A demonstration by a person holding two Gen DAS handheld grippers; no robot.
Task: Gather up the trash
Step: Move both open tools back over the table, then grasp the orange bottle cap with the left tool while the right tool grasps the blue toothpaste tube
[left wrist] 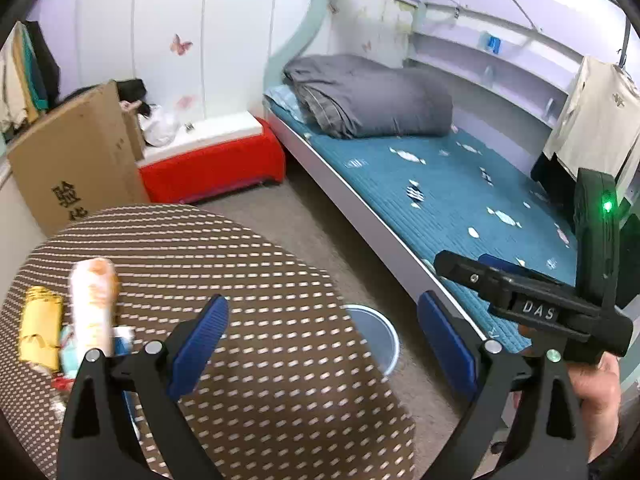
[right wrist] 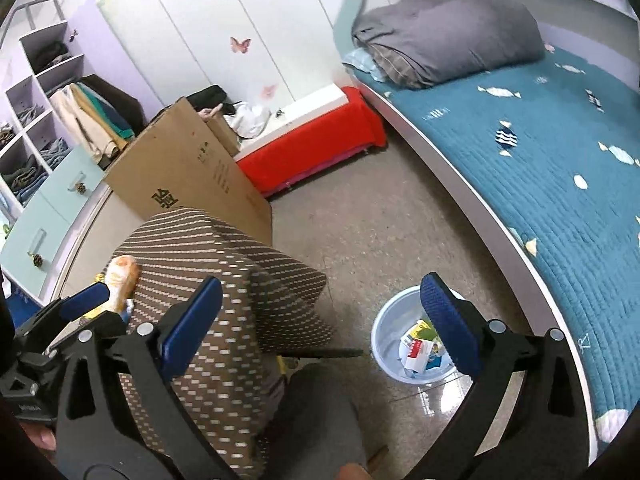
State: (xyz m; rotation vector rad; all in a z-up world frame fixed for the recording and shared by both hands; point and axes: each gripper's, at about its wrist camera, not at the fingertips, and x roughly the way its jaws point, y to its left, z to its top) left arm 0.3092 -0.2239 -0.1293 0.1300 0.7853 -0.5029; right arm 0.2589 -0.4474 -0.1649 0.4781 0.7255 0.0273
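Note:
A pile of trash lies on the brown dotted table (left wrist: pixel 248 320) at its left: an orange-white wrapper (left wrist: pixel 93 300), a yellow packet (left wrist: pixel 40 324) and small blue-white scraps (left wrist: pixel 120 338). My left gripper (left wrist: pixel 324 344) is open and empty, above the table's right part. A pale blue bin (right wrist: pixel 400 344) stands on the floor beside the bed and holds several wrappers (right wrist: pixel 418 350); its rim shows past the table in the left wrist view (left wrist: pixel 380 340). My right gripper (right wrist: pixel 324 324) is open and empty, high between table (right wrist: pixel 224 280) and bin. The orange wrapper (right wrist: pixel 122 276) shows there too.
A bed with a teal cover (left wrist: pixel 460 200) and grey duvet (left wrist: pixel 368 96) runs along the right. A cardboard box (left wrist: pixel 80 160) and a red-sided bench (left wrist: pixel 212 160) stand behind the table. Shelves and drawers (right wrist: pixel 44 152) line the left wall. A knee (right wrist: pixel 316 412) is below.

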